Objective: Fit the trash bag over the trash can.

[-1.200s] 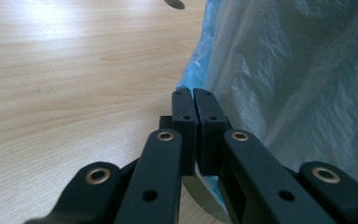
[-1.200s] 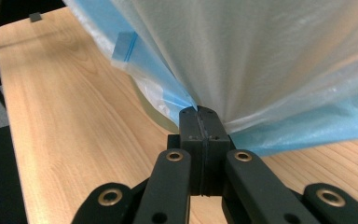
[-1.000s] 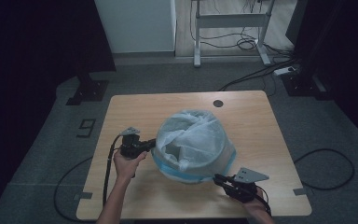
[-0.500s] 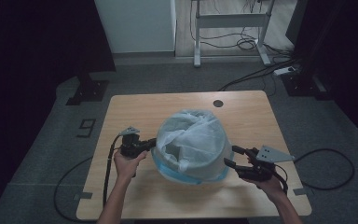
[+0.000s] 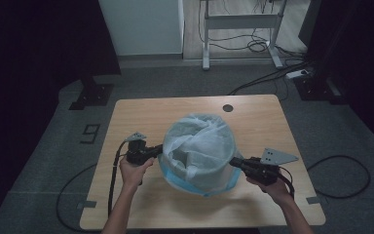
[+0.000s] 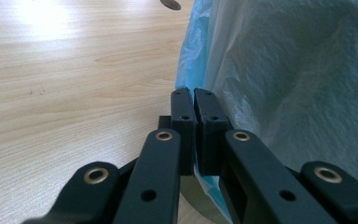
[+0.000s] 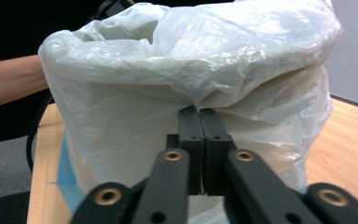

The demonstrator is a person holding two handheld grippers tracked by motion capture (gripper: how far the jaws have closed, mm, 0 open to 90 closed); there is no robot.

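Translucent white plastic liner [image 5: 199, 146] drapes a round bin between both grippers — left gripper [image 5: 155, 151] pinches its left side. Right gripper [image 5: 235, 163] is clamped on its near-right side.

Left gripper [image 6: 194, 100]: black jaws closed, pinching a fold of thin translucent white-and-blue plastic bag [image 6: 303, 70] low on its side. Light wooden tabletop [image 6: 74, 70] left; small dark round hole [image 6: 170, 4] far edge.

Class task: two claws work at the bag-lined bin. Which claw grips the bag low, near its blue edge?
The left claw: shut on the bag where blue film shows; the right claw pinches white plastic higher up.
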